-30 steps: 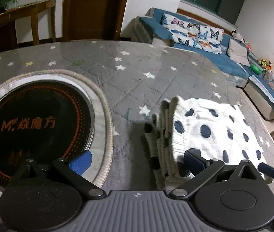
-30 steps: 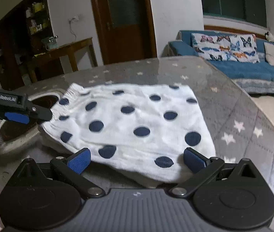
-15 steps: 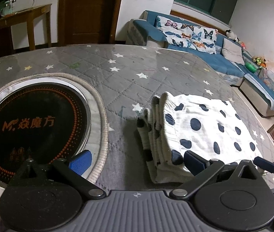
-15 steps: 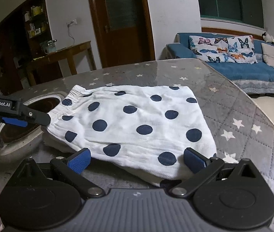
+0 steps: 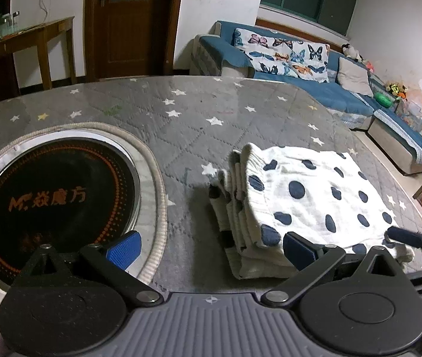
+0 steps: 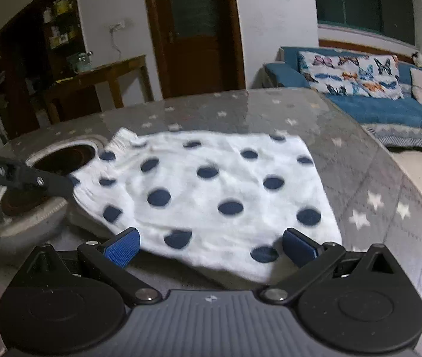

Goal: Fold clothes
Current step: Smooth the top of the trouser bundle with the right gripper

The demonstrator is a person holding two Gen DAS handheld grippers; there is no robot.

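Clothes (image 5: 309,199) with dark dots are seen folded in a neat stack on the grey star table (image 5: 181,125) in the left view; the left gripper (image 5: 211,245) is spread wide, empty. In the right view, the right gripper (image 6: 211,245) is also spread wide, nothing held. Little seems left.

The folded garment (image 5: 315,196) lay on the desk (image 5: 181,125), right of the round cooktop (image 5: 56,196); a sofa (image 5: 315,80) stood behind.
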